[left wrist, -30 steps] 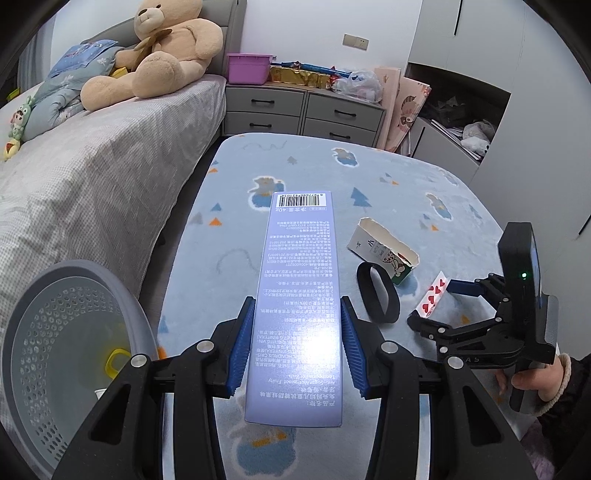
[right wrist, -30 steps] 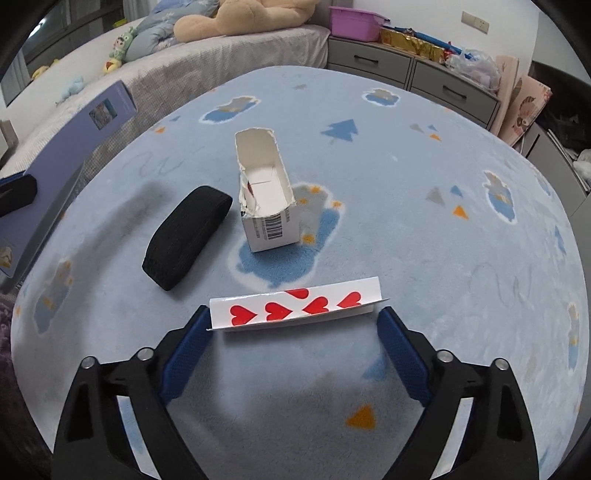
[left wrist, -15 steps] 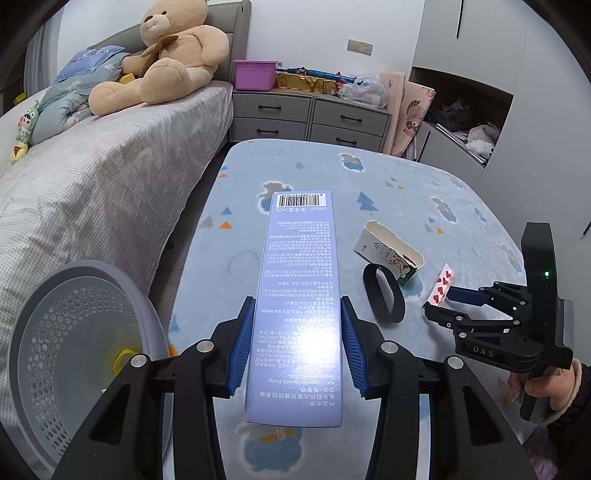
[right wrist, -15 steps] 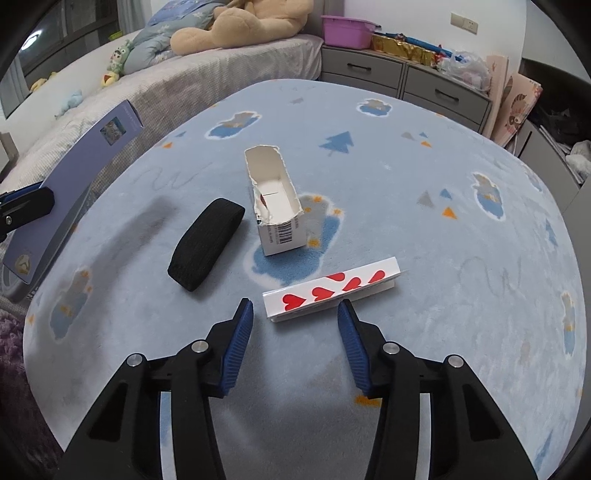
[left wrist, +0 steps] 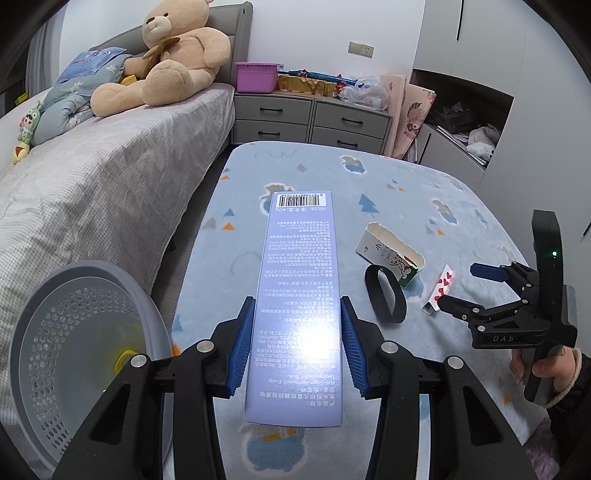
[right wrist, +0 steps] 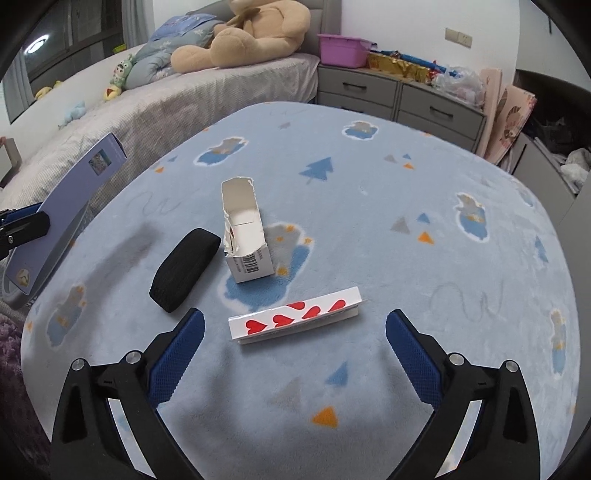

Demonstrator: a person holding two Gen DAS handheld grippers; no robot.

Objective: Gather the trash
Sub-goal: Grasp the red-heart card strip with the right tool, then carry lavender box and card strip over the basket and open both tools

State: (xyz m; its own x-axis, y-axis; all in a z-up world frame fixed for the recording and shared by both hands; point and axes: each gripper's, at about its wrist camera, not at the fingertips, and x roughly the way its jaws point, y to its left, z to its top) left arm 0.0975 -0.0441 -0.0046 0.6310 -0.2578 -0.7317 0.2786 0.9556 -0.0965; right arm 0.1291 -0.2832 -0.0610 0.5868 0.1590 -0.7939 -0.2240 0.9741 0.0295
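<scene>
Two grippers: left gripper (left wrist: 295, 345) clamping purple carton (left wrist: 299, 295), right gripper (right wrist: 295, 350) opening, empty

I'm looking over a blue fleece-covered table (right wrist: 424, 177) in a bedroom with white walls (left wrist: 314, 33). A grey bed (left wrist: 110, 177) with a big teddy bear (left wrist: 173, 62) runs along the left, grey drawers (left wrist: 310, 118) stand at the back, and white cupboards (left wrist: 517, 48) fill the right. Far left I think there's a dark window (right wrist: 74, 40) reflecting a ceiling lamp.
</scene>
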